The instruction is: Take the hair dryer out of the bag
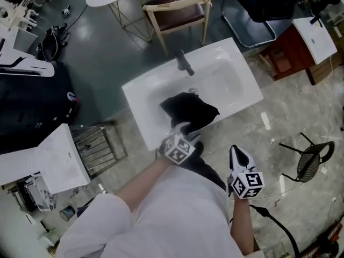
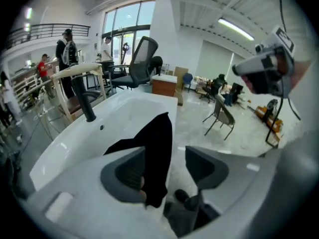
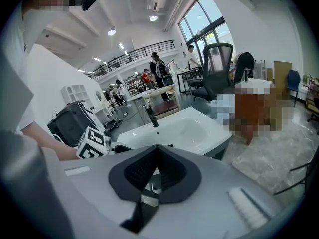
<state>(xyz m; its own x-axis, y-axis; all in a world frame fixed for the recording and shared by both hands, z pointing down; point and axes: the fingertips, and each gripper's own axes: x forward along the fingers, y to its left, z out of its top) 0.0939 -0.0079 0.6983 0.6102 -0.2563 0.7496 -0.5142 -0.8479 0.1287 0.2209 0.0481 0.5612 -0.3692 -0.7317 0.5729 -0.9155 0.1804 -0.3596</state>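
Note:
A limp black bag [image 1: 189, 110] lies over the front rim of the white sink [image 1: 231, 71], partly inside the basin. My left gripper [image 1: 185, 129] is right at the bag's near edge. In the left gripper view its jaws [image 2: 167, 171] stand open with a fold of the bag [image 2: 157, 143] hanging between them, close against the left pad [image 2: 130, 174]. No hair dryer shows in any view. My right gripper [image 1: 237, 151] hovers off the sink's front right, shut and empty [image 3: 155, 171].
A black faucet [image 1: 184, 63] stands at the sink's back rim. Behind it is a wooden chair [image 1: 177, 12]. A black suitcase [image 1: 32, 109] and a white cabinet [image 1: 45, 160] are to the left, and a black wire chair [image 1: 314, 160] to the right. People stand far off.

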